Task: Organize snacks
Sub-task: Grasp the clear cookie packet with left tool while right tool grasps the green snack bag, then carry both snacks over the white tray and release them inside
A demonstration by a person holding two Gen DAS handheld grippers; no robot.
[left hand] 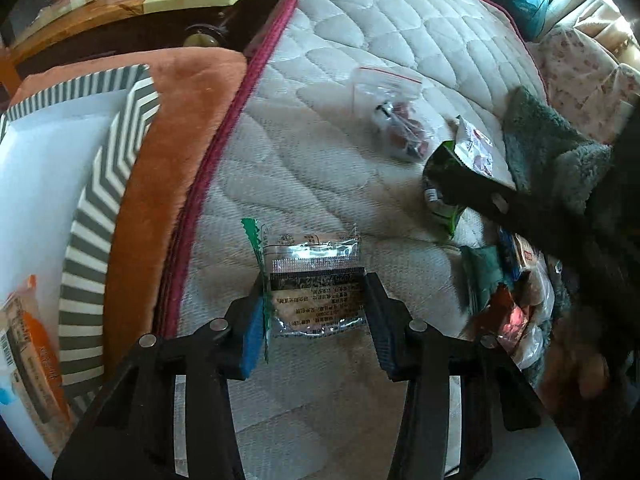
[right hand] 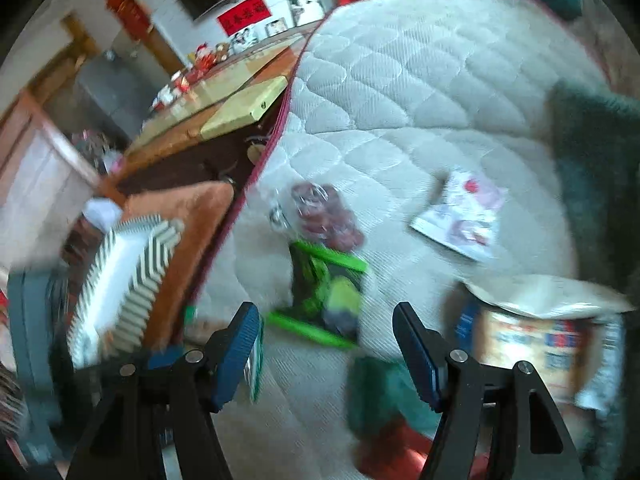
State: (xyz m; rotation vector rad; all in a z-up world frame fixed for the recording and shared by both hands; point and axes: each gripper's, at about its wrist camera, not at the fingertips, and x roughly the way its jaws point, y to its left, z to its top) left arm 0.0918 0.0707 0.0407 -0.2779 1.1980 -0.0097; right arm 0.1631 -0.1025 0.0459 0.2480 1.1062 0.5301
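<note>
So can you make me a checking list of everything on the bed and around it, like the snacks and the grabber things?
Surface: white quilted mattress with dark red piping.
Job's things: silver snack packet between the left gripper's pads; green packet, clear zip bag and white-pink packet lying apart; striped box on an orange cushion.
Clutter: heap of mixed packets; grey-green fluffy blanket.
Grippers: left gripper shut on the silver packet; right gripper open, empty, above the mattress.
Cables: nothing seen.
Surroundings: wooden table, blurred wall pictures.
</note>
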